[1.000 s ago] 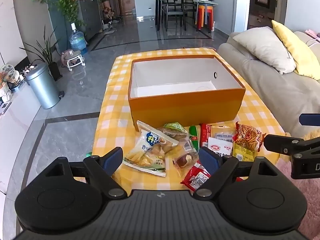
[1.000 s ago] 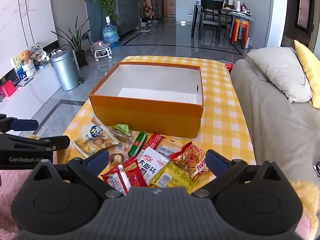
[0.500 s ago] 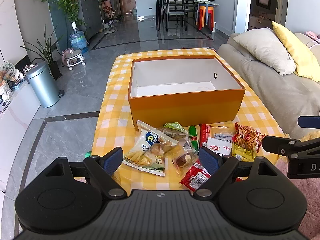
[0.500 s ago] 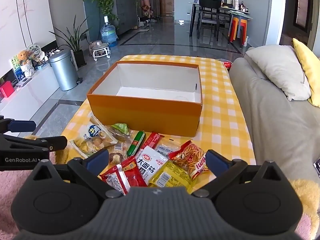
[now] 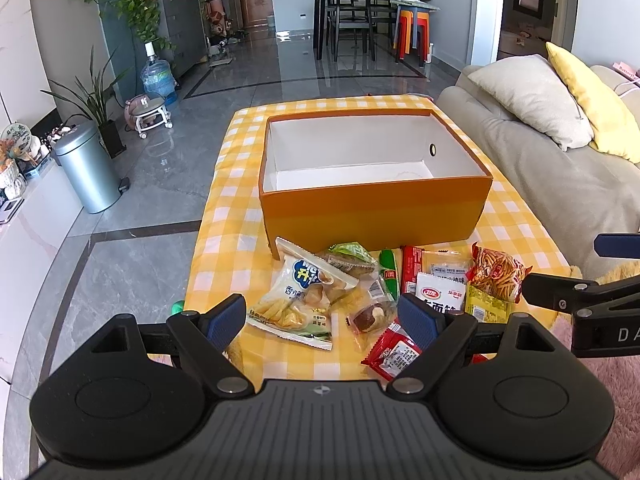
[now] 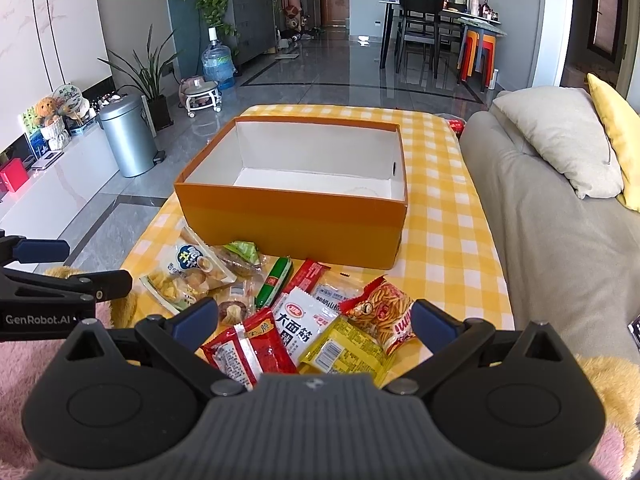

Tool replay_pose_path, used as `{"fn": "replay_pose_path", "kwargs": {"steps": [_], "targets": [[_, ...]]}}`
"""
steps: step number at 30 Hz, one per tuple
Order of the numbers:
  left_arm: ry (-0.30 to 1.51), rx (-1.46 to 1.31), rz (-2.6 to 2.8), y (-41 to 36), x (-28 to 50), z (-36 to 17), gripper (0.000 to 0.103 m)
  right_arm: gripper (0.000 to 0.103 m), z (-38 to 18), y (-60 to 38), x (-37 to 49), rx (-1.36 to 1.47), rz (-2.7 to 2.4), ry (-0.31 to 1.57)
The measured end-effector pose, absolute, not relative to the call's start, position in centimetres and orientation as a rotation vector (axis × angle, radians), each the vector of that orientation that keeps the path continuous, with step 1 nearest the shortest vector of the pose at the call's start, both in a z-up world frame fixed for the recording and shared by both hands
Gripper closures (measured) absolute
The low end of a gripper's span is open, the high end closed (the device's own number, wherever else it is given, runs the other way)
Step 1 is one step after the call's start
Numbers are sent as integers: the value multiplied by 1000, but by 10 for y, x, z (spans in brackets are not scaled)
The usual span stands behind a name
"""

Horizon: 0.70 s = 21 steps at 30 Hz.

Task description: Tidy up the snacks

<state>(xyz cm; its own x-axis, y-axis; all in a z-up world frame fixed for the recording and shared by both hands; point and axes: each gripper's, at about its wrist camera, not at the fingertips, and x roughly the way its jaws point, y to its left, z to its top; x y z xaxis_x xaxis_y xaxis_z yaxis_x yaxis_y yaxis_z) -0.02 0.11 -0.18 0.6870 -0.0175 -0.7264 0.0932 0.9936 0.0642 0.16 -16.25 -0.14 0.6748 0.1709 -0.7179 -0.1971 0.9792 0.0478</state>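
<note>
Both the left gripper (image 5: 322, 316) and right gripper (image 6: 314, 318), jaws wide and empty, hover near the heap of foil snack packets (image 6: 280, 304), which lies just near of the empty orange cardboard box (image 6: 292, 220), the left nearer the large pale chip bag (image 5: 298, 300).

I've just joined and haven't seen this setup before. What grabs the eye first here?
The big orange box sits open and empty mid-table on the yellow checked tablecloth. In front of it lies a heap of snack packets, none boxed yet. Both grippers, left and right, hover open at the near edge.
</note>
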Motion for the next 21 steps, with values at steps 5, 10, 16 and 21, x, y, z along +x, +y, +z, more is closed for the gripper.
{"fn": "replay_pose_path", "kwargs": {"steps": [5,10,16,21], "targets": [[813,98,-64,2,-1,-2,3,4,-1,-163,1,-35,205,807],[813,97,-63,2,-1,-3,3,4,-1,-164,2,-29,201,813],[819,97,-64,1,-2,-4,3,4,-1,-164,3,-28,199,819],[819,97,-64,1,-2,-5,3,4,-1,-164,3,-33,202,821]]}}
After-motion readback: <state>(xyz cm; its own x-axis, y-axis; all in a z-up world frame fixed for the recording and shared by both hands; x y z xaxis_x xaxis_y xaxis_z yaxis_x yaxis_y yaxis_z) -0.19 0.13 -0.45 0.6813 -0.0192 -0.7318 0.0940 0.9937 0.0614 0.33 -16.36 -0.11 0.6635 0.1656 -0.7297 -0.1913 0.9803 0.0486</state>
